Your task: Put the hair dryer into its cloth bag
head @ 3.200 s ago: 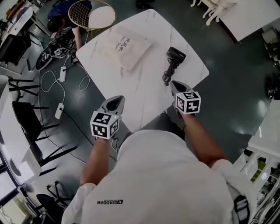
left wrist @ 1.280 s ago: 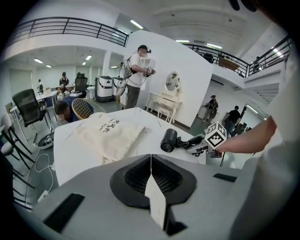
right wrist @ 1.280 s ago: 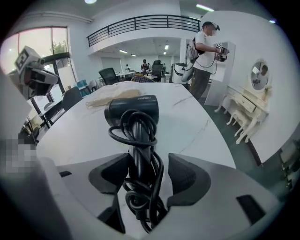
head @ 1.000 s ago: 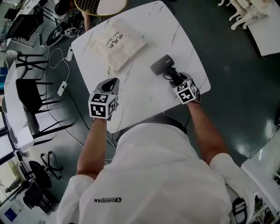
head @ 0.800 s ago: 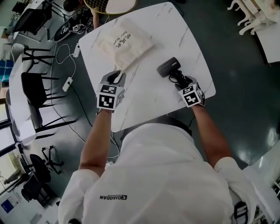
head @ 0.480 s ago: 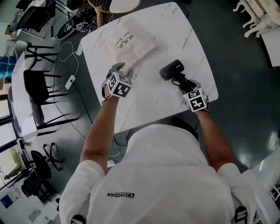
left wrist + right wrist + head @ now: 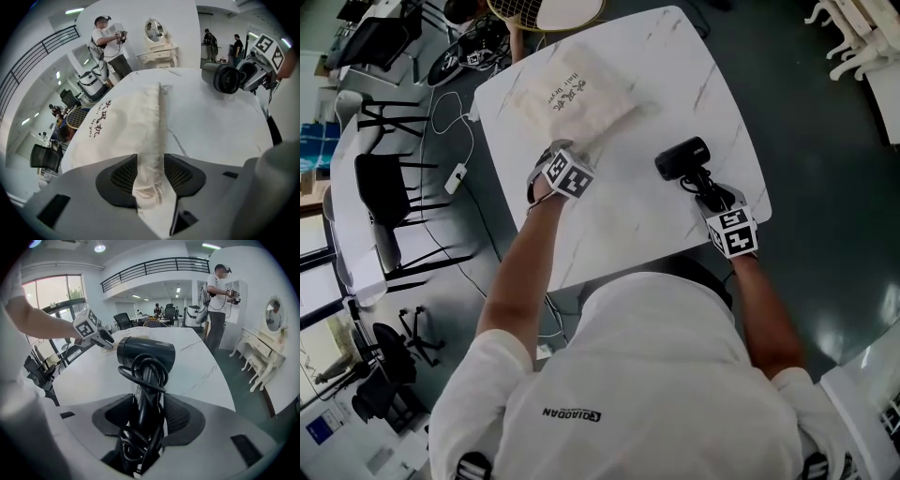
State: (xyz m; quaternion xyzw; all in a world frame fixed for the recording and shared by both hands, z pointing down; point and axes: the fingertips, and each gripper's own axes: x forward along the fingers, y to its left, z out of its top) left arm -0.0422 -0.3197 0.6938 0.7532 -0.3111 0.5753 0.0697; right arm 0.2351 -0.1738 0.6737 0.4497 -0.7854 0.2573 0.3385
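Note:
A cream cloth bag [image 7: 572, 94] with dark print lies flat at the far left of the white marble table [image 7: 675, 75]. My left gripper [image 7: 558, 148] is down at the bag's near end. Its jaws are opening, and the bag's bunched edge [image 7: 150, 159] runs between the pads. The black hair dryer [image 7: 680, 157] rests on the table's right side with its cord wrapped round the handle. My right gripper [image 7: 705, 187] is shut on that handle and cord [image 7: 145, 399]. The dryer's barrel [image 7: 145, 352] points away from it.
A round wire-rimmed stand [image 7: 544, 9] sits just beyond the table's far edge. Black chairs [image 7: 380, 187] and floor cables [image 7: 455, 122] are to the left. The table's near edge is close to my body. Another person with grippers [image 7: 105, 42] stands in the background.
My left gripper has travelled from the table's near left edge up to the bag's near end and dropped onto it, jaws now spread. The right gripper stays on the dryer's handle.

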